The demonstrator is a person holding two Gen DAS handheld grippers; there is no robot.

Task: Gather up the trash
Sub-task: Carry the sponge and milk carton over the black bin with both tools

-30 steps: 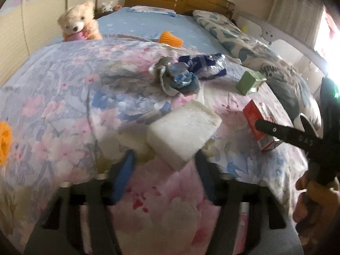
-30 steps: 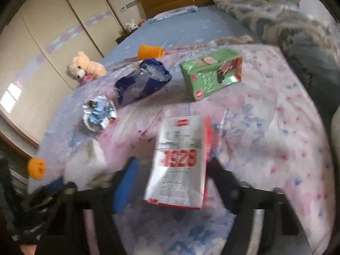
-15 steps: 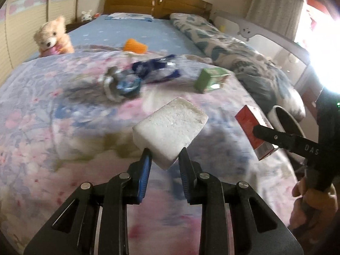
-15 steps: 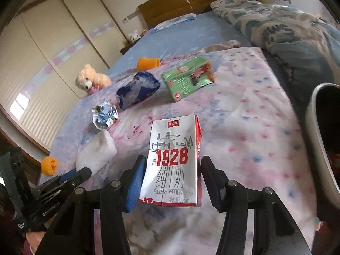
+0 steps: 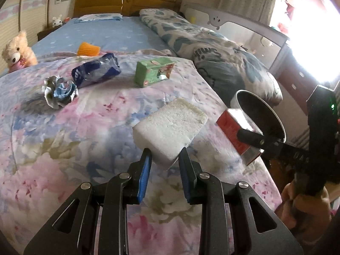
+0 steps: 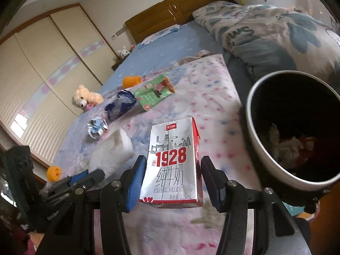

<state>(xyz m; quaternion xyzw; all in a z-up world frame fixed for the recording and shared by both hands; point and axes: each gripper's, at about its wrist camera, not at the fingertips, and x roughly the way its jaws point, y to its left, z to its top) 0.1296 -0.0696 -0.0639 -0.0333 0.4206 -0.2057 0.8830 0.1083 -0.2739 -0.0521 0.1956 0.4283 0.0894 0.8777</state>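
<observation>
Left gripper (image 5: 163, 159): fingers pinch one corner of a white foam block (image 5: 170, 129), held clear of the bed; jaws have just been closing on it. Block is rough, crumbly-textured, thick, corners rounded.

Right gripper (image 6: 173, 176): blue-padded fingers clamp a small milk carton (image 6: 174, 165) by its sides, upright, silver-white front, red "1928", red side panel, lifted off the floral quilt (image 6: 208, 106).

Bin (image 6: 265, 155), dark inside with a pale rim, sits just right of the carton at the bed edge; scraps in the bottom.

Still on the quilt: green carton (image 5: 153, 74) on its side, blue wrapper (image 5: 95, 72), crumpled foil wrapper (image 5: 59, 91).
</observation>
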